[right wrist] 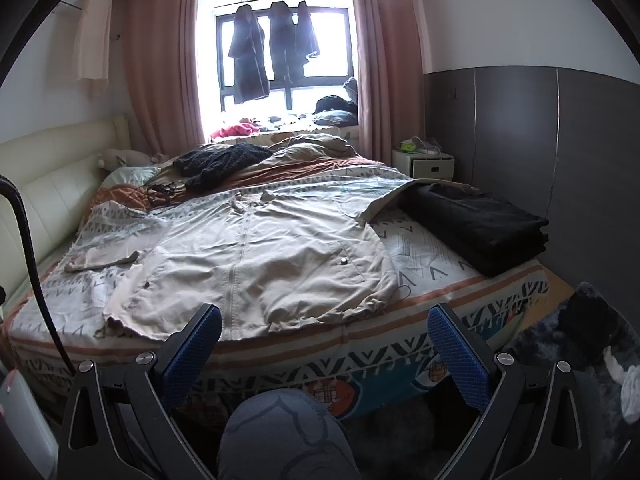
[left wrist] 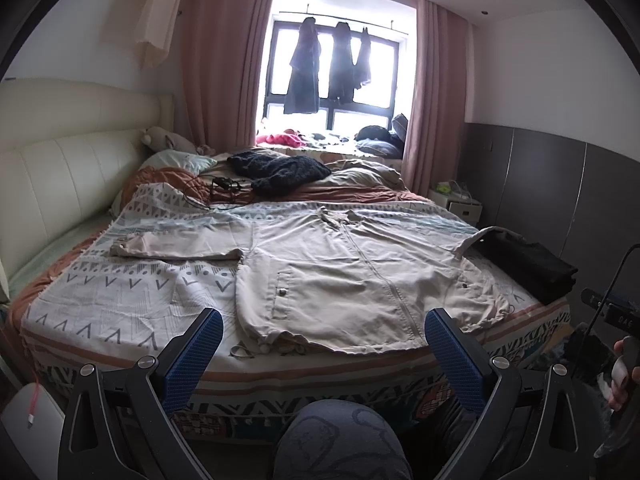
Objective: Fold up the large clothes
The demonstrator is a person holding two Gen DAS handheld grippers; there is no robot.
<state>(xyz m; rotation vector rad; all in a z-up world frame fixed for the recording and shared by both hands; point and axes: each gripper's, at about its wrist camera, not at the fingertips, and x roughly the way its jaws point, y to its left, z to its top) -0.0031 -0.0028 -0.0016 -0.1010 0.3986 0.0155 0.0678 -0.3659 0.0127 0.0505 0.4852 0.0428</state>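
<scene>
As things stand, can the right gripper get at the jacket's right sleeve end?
Probably not cleanly. The sleeve end lies under or against the folded black garment, which covers it. The right gripper is open and off the bed; nothing else blocks the jacket.

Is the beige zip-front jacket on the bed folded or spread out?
Spread out. The beige zip-front jacket lies flat, front up, zip closed, one sleeve stretched sideways; the other runs toward the folded black garment.
</scene>
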